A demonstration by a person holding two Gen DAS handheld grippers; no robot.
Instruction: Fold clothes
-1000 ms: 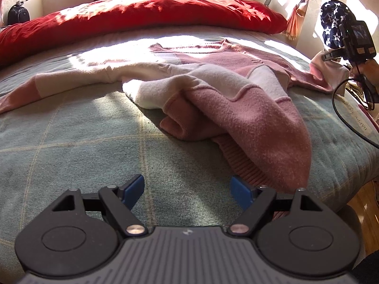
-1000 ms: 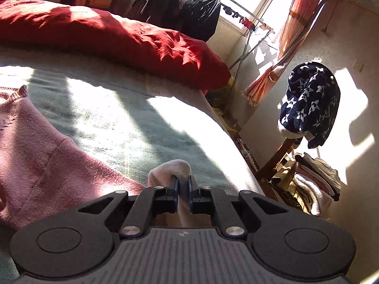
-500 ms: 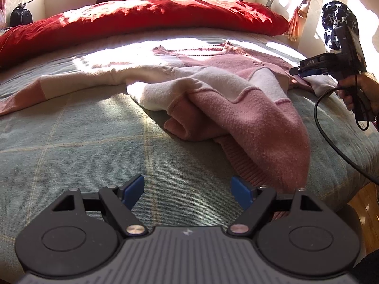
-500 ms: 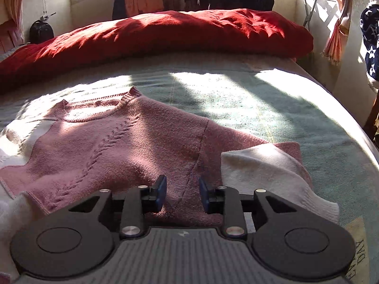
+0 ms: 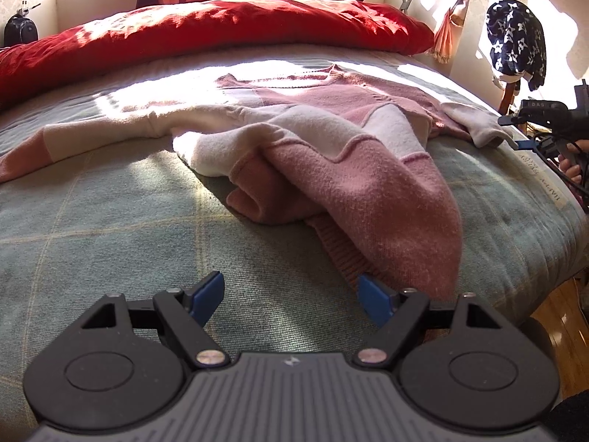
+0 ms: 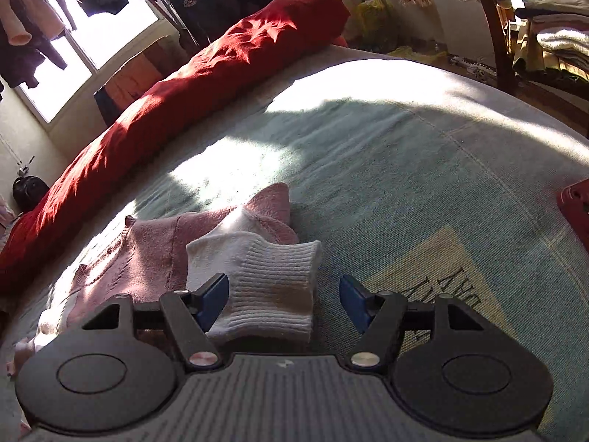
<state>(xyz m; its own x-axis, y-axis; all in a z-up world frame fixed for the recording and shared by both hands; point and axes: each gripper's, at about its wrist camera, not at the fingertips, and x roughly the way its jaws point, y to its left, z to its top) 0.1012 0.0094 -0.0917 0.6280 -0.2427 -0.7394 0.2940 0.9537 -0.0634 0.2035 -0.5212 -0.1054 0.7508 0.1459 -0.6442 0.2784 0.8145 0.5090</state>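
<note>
My left claw wide open, empty; pink sweater ahead-right. My right claw wide open, white cuff between fingers, ungripped.

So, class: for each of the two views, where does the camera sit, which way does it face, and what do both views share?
Left wrist: behind the open left tool, low at the bed's foot, facing the sweater; the right tool shows at the right edge.
Right wrist: behind the open right tool, at the bed's side, facing the white cuff.
Shared: sweater, red duvet, green blanket.
</note>
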